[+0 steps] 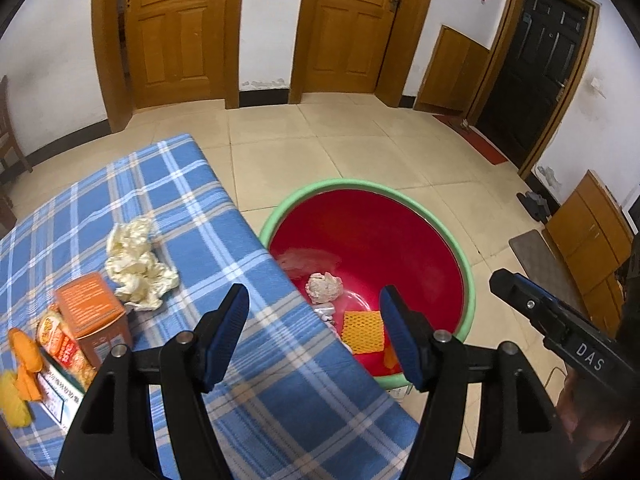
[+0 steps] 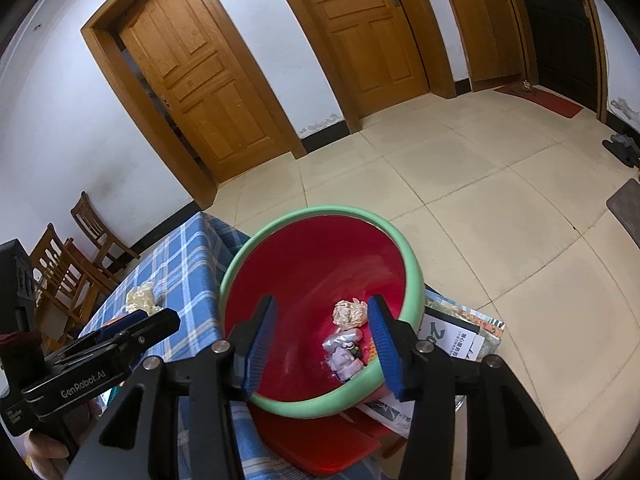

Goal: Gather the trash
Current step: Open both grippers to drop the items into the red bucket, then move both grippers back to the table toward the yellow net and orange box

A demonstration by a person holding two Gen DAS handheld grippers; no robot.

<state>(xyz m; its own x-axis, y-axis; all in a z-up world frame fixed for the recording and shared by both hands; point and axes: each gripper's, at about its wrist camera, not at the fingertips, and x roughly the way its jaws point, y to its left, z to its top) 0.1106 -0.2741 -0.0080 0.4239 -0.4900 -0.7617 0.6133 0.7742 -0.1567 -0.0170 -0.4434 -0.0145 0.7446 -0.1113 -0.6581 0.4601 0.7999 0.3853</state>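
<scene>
Red basin [image 2: 256, 396] holding crumpled paper [image 2: 350, 314], both claws empty

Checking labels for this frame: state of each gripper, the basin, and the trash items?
left gripper: open, empty.
right gripper: open, empty, over basin.
basin: holds trash.
white paper ball: in basin.
orange net: in basin.
cream wad: on table.
orange box: on table.

Wooden doors [image 1: 176, 28], chairs [image 2: 76, 256], dark door [image 1: 536, 64] and floor mats [image 1: 476, 140].

Crumpled paper [image 1: 138, 266] (cream) on tablecloth [image 1: 224, 264]
</scene>
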